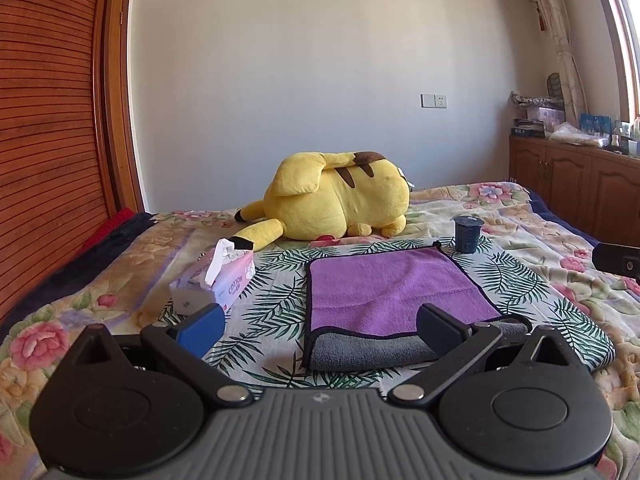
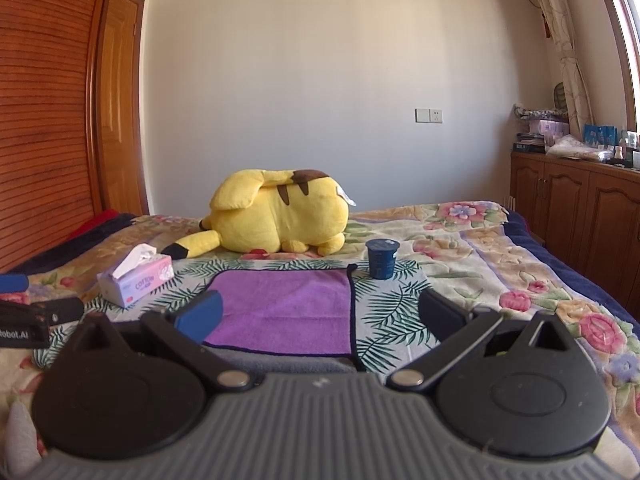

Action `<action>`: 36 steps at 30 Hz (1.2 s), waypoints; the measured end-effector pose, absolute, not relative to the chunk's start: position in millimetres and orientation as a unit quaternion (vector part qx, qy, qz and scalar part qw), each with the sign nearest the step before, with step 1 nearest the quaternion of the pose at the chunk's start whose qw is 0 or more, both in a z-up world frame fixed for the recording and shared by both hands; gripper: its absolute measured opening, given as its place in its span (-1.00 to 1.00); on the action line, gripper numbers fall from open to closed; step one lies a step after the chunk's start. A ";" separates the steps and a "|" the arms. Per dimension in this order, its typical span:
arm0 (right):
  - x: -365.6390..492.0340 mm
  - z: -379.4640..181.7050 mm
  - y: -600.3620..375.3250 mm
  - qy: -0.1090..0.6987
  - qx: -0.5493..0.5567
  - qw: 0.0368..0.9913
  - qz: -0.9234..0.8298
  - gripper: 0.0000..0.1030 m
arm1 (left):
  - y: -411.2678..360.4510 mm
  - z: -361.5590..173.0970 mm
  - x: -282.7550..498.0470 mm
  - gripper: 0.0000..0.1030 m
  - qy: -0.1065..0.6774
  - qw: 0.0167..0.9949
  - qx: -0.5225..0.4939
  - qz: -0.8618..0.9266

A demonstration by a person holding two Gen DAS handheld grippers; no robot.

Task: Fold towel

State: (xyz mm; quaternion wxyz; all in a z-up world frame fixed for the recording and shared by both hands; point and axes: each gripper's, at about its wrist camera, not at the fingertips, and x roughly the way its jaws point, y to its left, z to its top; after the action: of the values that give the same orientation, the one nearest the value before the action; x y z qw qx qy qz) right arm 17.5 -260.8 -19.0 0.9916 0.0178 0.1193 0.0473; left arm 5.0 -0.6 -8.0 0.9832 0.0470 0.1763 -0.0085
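1. Leftmost, a tissue box (image 1: 214,280) sits on the bed (image 1: 120,280).
2. Both tools, left tool (image 1: 320,326) and right tool (image 2: 320,316), hang released, grasping nothing.
3. Centrally, the purple towel (image 1: 384,292) lies flat, near edge turned grey.
4. Rightward, a dark cup (image 1: 467,234) stands beside it.

Each hand-held gripper, left (image 1: 320,326) and right (image 2: 320,316), has a ribbed grey body, two round black discs, black linkage arms on silver pivot screws, one bright blue finger pad (image 1: 201,330) and one dark navy pad (image 1: 439,330).
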 end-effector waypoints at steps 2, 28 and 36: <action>19.6 -19.8 -260.3 0.122 0.018 0.991 0.048 1.00 | -2.2 -9.6 7.9 0.63 0.185 0.982 0.049 -0.012; 100.3 -28.9 -265.5 0.208 -0.013 0.974 0.087 1.00 | 0.1 -17.8 85.1 0.63 0.284 0.957 0.061 -0.030; 121.6 -41.3 -276.8 0.241 0.007 0.967 0.085 1.00 | 2.7 -18.1 105.1 0.63 0.284 0.956 0.061 -0.042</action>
State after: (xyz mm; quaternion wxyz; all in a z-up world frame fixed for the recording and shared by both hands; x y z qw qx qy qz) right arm 121.6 -276.8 -41.3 0.9667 0.0071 0.2412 0.0851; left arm 105.1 2.7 -18.1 0.9558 0.0613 0.2843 -0.0419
